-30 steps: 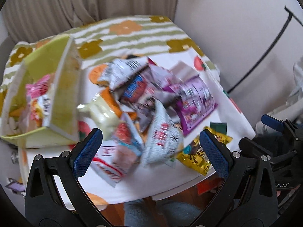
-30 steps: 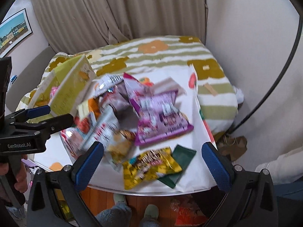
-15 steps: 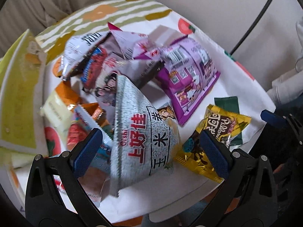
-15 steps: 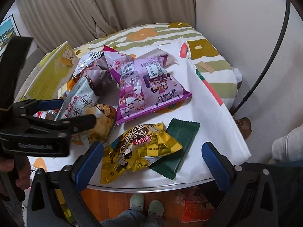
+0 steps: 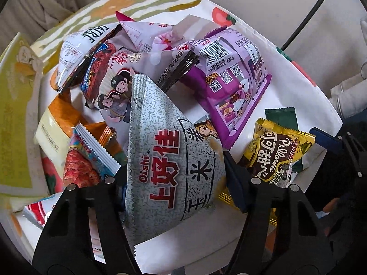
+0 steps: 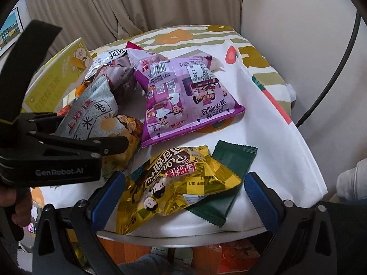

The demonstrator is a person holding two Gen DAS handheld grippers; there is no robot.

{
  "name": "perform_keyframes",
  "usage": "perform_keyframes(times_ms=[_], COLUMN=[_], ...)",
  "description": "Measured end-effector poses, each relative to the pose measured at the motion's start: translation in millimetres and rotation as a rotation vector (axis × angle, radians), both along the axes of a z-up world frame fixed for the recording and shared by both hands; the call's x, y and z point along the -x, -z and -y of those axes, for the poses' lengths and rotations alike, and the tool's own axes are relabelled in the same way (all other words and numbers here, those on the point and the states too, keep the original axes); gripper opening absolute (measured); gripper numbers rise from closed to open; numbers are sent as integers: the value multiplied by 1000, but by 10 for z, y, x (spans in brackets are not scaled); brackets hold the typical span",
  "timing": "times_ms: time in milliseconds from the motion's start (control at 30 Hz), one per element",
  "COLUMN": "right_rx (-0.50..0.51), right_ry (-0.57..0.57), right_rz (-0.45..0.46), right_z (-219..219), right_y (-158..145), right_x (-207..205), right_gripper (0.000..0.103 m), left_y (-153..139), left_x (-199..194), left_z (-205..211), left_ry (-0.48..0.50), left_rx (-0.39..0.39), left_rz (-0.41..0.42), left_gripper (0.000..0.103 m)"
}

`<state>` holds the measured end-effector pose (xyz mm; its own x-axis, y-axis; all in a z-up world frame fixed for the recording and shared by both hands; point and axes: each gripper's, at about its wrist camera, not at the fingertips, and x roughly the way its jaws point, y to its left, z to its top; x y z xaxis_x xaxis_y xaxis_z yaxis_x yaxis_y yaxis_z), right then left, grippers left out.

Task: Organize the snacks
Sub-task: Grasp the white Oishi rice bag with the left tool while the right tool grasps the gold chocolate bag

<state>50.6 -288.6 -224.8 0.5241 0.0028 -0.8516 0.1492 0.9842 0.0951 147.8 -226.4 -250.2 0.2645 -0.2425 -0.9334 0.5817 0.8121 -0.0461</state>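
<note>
Left wrist view. Left gripper: jaws closing on the grey packet, its lower part between the two black fingers, which press against its sides. The packet stands tilted at the near edge of the heap of snacks, red lettering facing the camera. Behind it: a purple bag lying flat, barcode side up; a pale bag with cartoon figures; a silver-and-black bag at the far left of the heap. Left of the grey packet: a red-and-white wrapper and a cream-and-orange packet. Right of it: a yellow packet overlapping a dark green wrapper. All rest on a white tablecloth. A yellow-green box stands at the left edge.

Right wrist view. Right gripper: jaws wide apart, blue pads either side of the yellow packet without touching it. The dark green wrapper lies partly under that packet, near the front edge of the round table. The purple bag lies further back, mid-table. At the left the left gripper is seen side-on, clamped on the grey packet. A hand holds its handle. The yellow-green box leans behind the heap.
</note>
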Motion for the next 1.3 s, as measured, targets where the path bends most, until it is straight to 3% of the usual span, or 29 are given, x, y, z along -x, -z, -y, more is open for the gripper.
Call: perform_keyframes(times_ms=[233,467,967,1300], right_rx=[10,20,-9,-31], right_ry=[-30,-64,-69,-51], right_rz=[-12,-21,20,56], right_z=[-45,-96,-109,-49], right_y=[125,194,74,-116], right_x=[-37,-64,-51,32], right_gripper=[103,78,56,50], left_y=[-18,-17,-155,-430], left_x=[47,113,197,320], left_z=[-36,-37,-127,-230], left_ry=[-5,-5,-41,-81], left_rx=[-2,-7,3,24], left_rz=[8,22,48,89], left_gripper=[61,61,60,60])
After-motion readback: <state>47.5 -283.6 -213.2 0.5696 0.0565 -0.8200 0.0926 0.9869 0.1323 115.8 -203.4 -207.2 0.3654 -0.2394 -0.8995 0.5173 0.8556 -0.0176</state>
